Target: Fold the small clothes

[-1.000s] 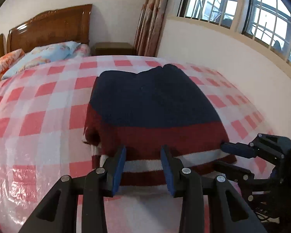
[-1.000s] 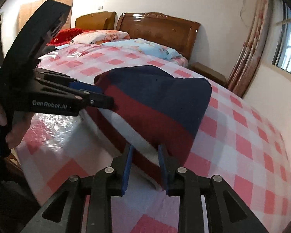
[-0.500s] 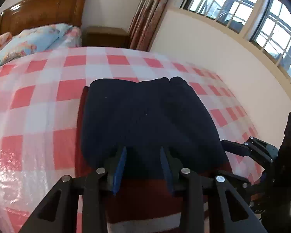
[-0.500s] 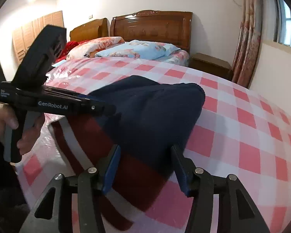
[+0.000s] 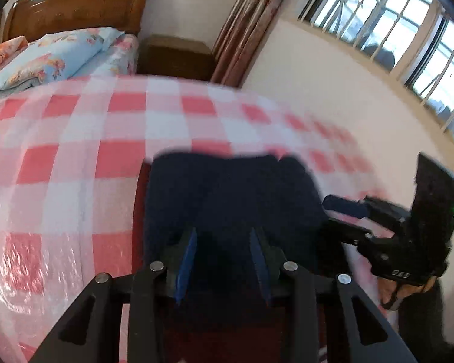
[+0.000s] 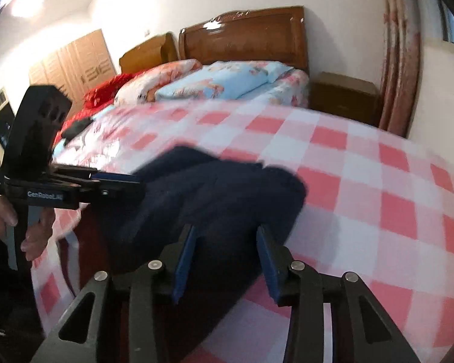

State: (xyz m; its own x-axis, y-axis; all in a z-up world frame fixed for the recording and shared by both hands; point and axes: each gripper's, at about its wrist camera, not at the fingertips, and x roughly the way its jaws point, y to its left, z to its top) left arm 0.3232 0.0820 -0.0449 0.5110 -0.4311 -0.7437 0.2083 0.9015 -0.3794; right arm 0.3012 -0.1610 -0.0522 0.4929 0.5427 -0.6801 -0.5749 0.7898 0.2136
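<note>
A navy knitted sweater point(image 5: 236, 187) with dark red and white stripes lies folded on the pink checked bed cover point(image 5: 75, 163); mostly its navy side shows. My left gripper point(image 5: 224, 248) is low over the near part, its blue pads pressed on a thick fold of navy cloth. From the right wrist view, the left gripper point(image 6: 136, 186) meets the sweater point(image 6: 227, 187) at its left edge. My right gripper point(image 6: 224, 251) stands wide open over the sweater's right end, pads clear of the cloth. In the left wrist view the right gripper point(image 5: 333, 214) hangs beside the sweater's right edge.
Floral pillows point(image 6: 227, 81) and a wooden headboard point(image 6: 251, 39) are at the far end of the bed. A brown nightstand point(image 5: 175, 57) and curtain point(image 5: 248, 30) stand beyond. A white wall under the window point(image 5: 393, 24) runs along the right side. A hand point(image 6: 30, 227) holds the left gripper.
Both grippers moved forward over the bed, carrying the striped hem up over the navy part. The right gripper's jaws went from narrow on the hem to wide open.
</note>
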